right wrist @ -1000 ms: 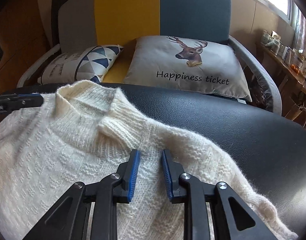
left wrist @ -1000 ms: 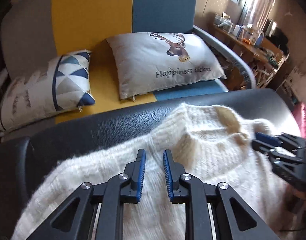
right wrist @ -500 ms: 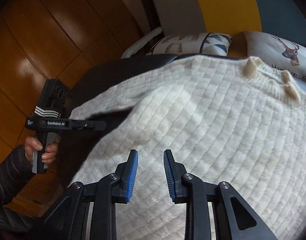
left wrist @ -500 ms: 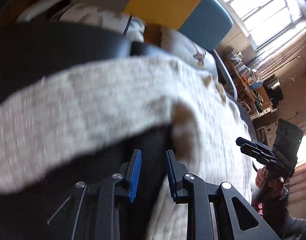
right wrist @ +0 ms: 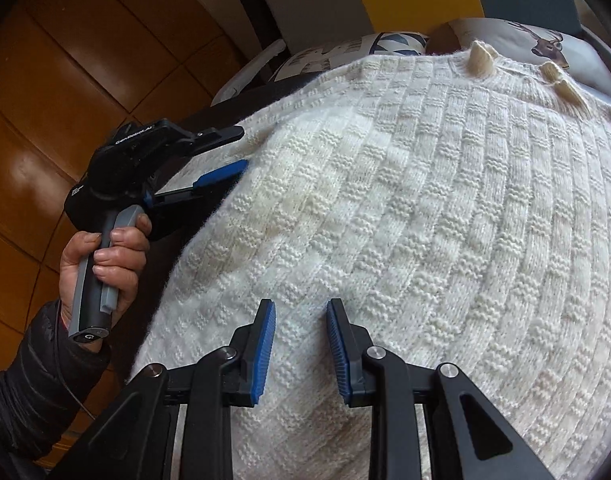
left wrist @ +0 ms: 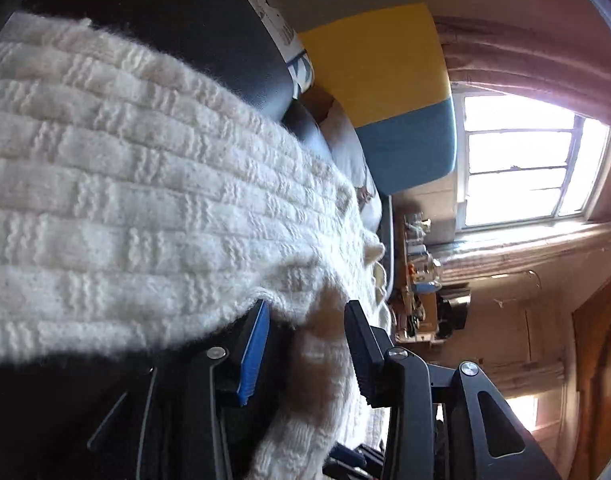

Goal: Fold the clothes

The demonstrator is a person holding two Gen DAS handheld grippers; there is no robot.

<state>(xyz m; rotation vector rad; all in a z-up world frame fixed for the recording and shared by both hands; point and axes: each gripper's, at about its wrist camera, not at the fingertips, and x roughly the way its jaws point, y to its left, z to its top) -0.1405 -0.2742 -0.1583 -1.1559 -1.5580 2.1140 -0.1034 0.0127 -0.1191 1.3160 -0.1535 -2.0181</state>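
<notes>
Cream knitted sweater (right wrist: pixel 405 208) spread flat over a black padded surface (left wrist: pixel 209 32), collar toward the cushions (right wrist: pixel 541 40). Left tongs (left wrist: pixel 305 348) opening, a fold of sleeve between the pads, not pressed. Right tongs (right wrist: pixel 299 344) parted slightly above the knit, gripping nothing.

Beyond the fingers: a grey, yellow and blue sofa (left wrist: pixel 389 76) with cushions (right wrist: pixel 545 42), a bright window (left wrist: pixel 525 168), curtains (left wrist: pixel 517 60), wooden wall panels (right wrist: pixel 65 80).
</notes>
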